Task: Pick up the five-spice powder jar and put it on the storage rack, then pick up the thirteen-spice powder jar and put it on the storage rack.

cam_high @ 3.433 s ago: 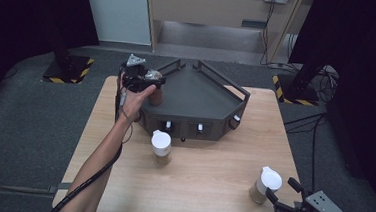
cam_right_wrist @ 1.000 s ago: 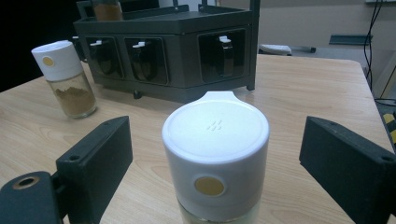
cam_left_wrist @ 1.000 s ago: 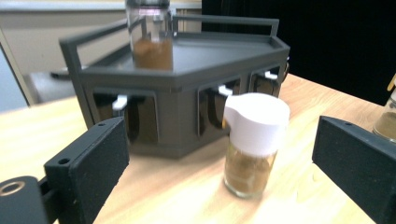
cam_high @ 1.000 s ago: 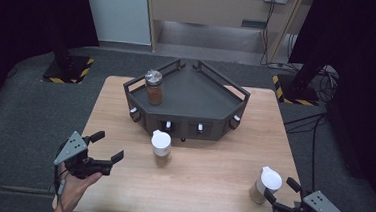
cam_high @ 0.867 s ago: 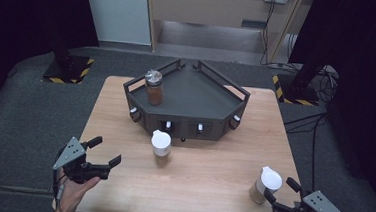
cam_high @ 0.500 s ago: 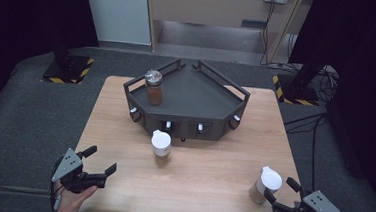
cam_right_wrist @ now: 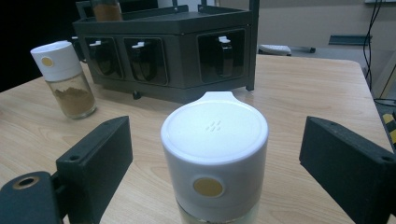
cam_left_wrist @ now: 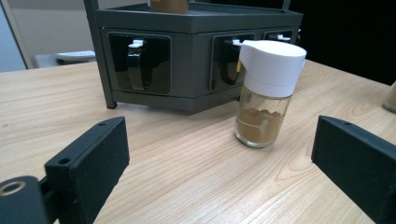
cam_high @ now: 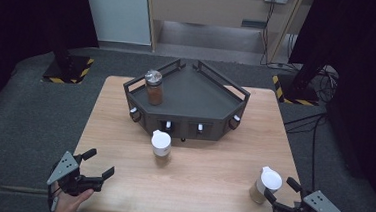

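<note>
At the near left corner of the wooden counter, the left tongs hover just past the edge, gripped by a hand that comes in from the bottom of the high view. Their jaws stand wide apart with nothing between them, pointing right and a little forward over the wood. In the left gripper view the same tongs frame bare counter, and beyond the gap a glass spice jar with a white cap stands upright, holding brown powder in its lower part.

From above, that middle jar sits near the centre of the counter, just in front of a dark corner rack. The rack stands at the far middle of the counter, with small drawer-like pockets and white knobs along its front. On its top tray, toward the left rear corner, stands a jar with a metal lid, filled with reddish-brown spice.

Near the right front corner a second white-capped jar stands upright on the wood. The right tongs lie just beside it, jaws spread. In the right gripper view this jar sits between the open jaws of the right tongs, with neither pad touching it.
</note>
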Tool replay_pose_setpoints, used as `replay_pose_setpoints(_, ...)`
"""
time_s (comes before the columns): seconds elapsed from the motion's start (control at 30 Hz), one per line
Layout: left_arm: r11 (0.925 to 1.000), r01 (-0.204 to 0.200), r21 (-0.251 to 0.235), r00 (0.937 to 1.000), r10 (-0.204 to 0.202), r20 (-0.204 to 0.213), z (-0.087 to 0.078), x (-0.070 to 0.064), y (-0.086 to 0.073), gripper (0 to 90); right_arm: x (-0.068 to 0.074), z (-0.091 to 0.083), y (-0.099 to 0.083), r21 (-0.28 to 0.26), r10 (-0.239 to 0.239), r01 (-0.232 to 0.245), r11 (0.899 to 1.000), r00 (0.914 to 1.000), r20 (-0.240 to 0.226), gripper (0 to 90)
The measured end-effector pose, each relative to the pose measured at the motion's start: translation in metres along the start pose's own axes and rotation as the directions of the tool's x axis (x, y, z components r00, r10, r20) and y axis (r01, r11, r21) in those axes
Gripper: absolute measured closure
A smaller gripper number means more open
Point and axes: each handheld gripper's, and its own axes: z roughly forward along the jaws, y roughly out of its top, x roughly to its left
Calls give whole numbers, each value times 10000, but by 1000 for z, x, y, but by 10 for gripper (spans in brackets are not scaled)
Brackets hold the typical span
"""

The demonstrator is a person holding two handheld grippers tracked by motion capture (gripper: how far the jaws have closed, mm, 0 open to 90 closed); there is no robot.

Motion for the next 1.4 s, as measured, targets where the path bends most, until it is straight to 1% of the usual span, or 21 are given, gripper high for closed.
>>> replay_pose_setpoints(0.3,10000,3,42,10000,-3,83,1,1,0,34,-1,-1,-1,-33,3,-3,10000,10000,-29,94)
replay_pose_setpoints(0.53,9998,-129,141,9997,127,204,2,0,2,34,0,-1,0,-27,1,-1,10000,10000,-23,94)
replay_pose_setpoints(0.57,9999,-84,137,9997,80,238,2,1,1,34,0,-1,0,-24,-3,3,10000,10000,-24,94)
replay_pose_setpoints(0.8,9997,-140,216,9996,135,264,3,1,2,33,0,-1,0,-49,22,-21,10000,10000,58,92)
replay_pose_setpoints(1.1,9996,-25,272,9996,17,280,5,2,2,33,1,-1,1,-41,96,-95,9999,9997,240,74)
replay_pose_setpoints(1.17,9993,-25,371,9995,13,324,7,3,2,33,1,-1,2,-5,174,-173,9998,9996,230,63)
replay_pose_setpoints(1.23,9993,-55,374,9995,43,311,7,2,2,33,2,0,4,59,119,-121,9999,9996,256,59)
replay_pose_setpoints(1.3,9993,-14,374,9996,3,299,7,2,2,33,3,0,5,-15,207,-207,9998,9994,263,54)
replay_pose_setpoints(1.4,9993,34,372,9996,-45,282,6,3,2,34,5,0,9,-58,138,-137,9999,9997,195,54)
